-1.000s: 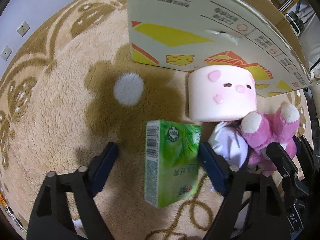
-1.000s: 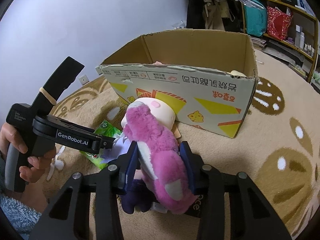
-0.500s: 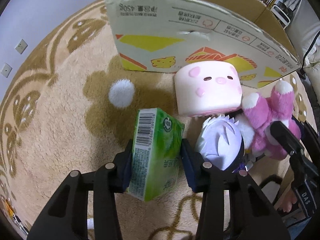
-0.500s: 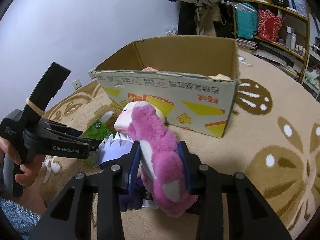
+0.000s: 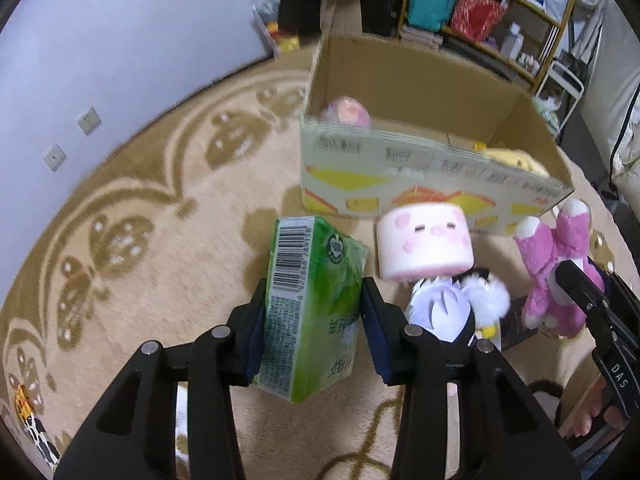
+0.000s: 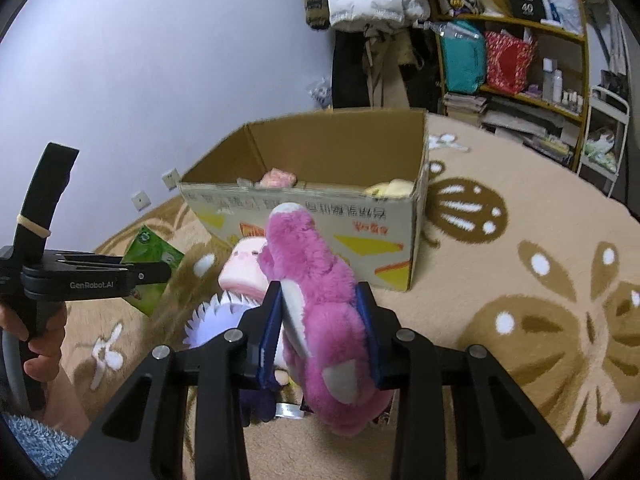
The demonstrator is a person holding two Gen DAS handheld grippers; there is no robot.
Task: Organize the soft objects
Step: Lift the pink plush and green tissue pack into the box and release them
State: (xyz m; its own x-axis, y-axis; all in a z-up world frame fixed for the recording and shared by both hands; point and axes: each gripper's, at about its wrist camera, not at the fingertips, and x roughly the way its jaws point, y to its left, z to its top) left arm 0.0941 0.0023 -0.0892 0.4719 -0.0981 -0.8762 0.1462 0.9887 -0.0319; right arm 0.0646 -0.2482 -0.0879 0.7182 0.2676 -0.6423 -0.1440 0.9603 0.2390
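My left gripper [image 5: 314,328] is shut on a green tissue pack [image 5: 312,304] and holds it above the carpet. It also shows in the right wrist view [image 6: 152,268]. My right gripper [image 6: 320,344] is shut on a pink plush bear [image 6: 320,304], lifted off the floor; the bear shows at the right of the left wrist view [image 5: 556,272]. An open cardboard box [image 5: 420,176] stands ahead, with a pink toy [image 5: 348,112] and a yellow toy [image 5: 512,160] inside. A pink pig cushion [image 5: 424,244] and a white-haired doll [image 5: 452,308] lie in front of the box.
The beige patterned carpet [image 6: 540,280] spreads to the right of the box. A shelf with bags and bottles [image 6: 516,60] and hanging coats [image 6: 368,12] stand by the far wall. The person's hand [image 6: 40,356] holds the left gripper handle.
Both grippers have risen with their loads, so the box's inside now shows. The left gripper closed on the tissue pack a second ago and has lifted it.
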